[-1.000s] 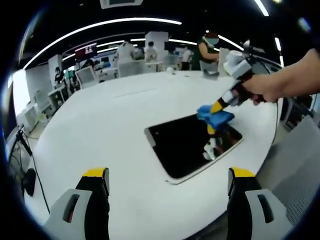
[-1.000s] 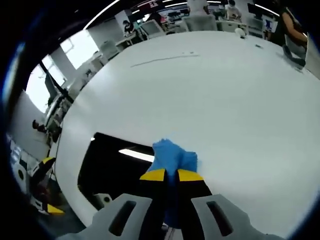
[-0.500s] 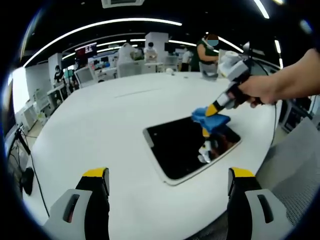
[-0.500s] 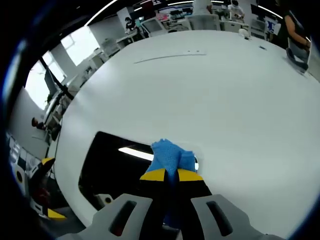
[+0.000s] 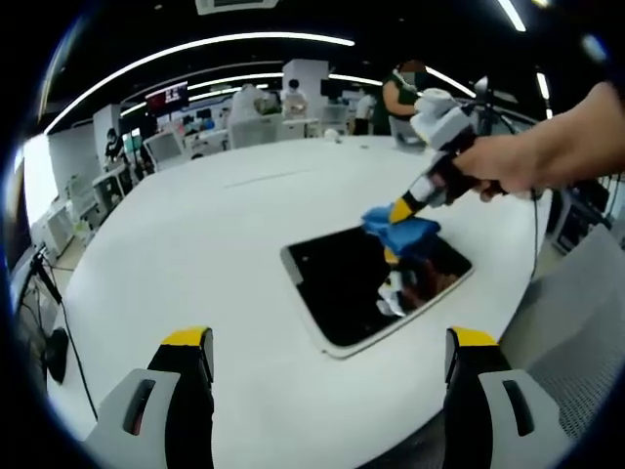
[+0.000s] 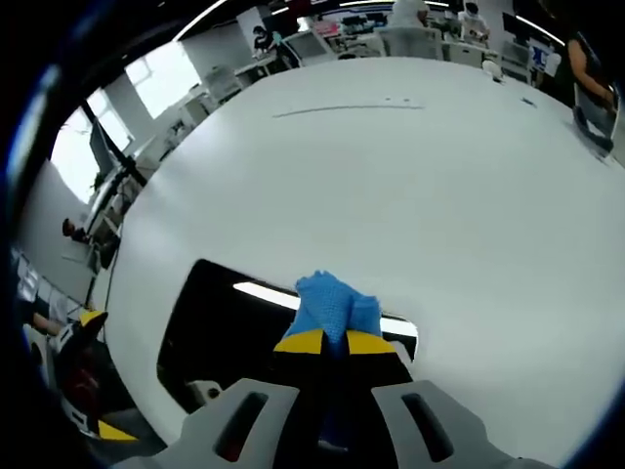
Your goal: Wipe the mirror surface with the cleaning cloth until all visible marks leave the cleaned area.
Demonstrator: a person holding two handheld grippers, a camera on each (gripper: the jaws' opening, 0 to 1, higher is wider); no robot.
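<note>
A dark rectangular mirror [image 5: 366, 278] with a pale frame lies flat on the round white table [image 5: 195, 254]. In the left gripper view, my right gripper [image 5: 402, 210], held by a hand, presses a blue cleaning cloth [image 5: 400, 231] onto the mirror's far edge. The right gripper view has my right gripper [image 6: 327, 344] shut on the blue cloth [image 6: 332, 305], which rests on the mirror [image 6: 225, 318]. My left gripper [image 5: 327, 347] stands open above the table's near side, short of the mirror, with nothing between its jaws.
Desks, monitors and several people stand behind the table [image 6: 410, 186]. A person [image 5: 402, 93] stands at the table's far right edge. The table's near edge runs just under my left gripper, with floor and cables at the left.
My right gripper has slid the blue cloth leftward and further onto the mirror's far edge. The left gripper has stayed put and open.
</note>
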